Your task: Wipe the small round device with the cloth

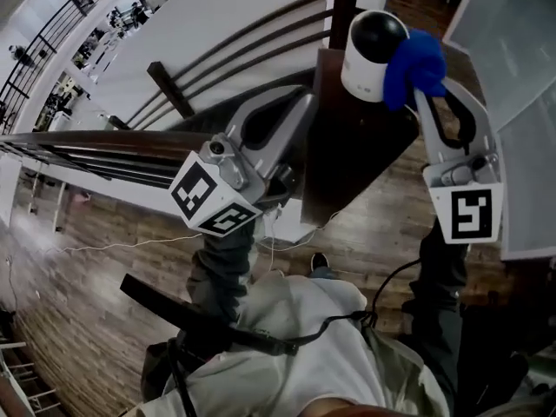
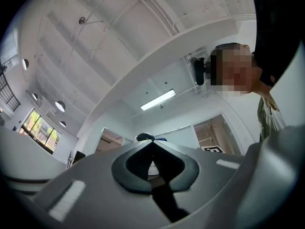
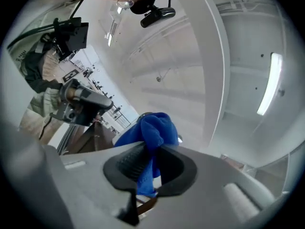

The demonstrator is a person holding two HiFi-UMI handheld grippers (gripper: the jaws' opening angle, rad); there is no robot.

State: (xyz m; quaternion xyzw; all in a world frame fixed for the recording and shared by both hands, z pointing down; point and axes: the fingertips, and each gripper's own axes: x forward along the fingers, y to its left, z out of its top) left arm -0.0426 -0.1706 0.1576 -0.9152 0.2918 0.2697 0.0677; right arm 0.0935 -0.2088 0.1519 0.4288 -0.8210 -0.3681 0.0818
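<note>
The small round device, white with a black dome, stands on a dark wooden ledge. A blue cloth is pressed against the device's right side, and my right gripper is shut on it. In the right gripper view the cloth bunches out between the closed jaws of the right gripper. My left gripper is shut on nothing, left of the device and apart from it. In the left gripper view the dome peeks just above the closed jaws of the left gripper.
Dark wooden railings run leftwards from the ledge, with a wood floor far below. A pale glass panel stands close on the right. The person's body fills the bottom of the head view.
</note>
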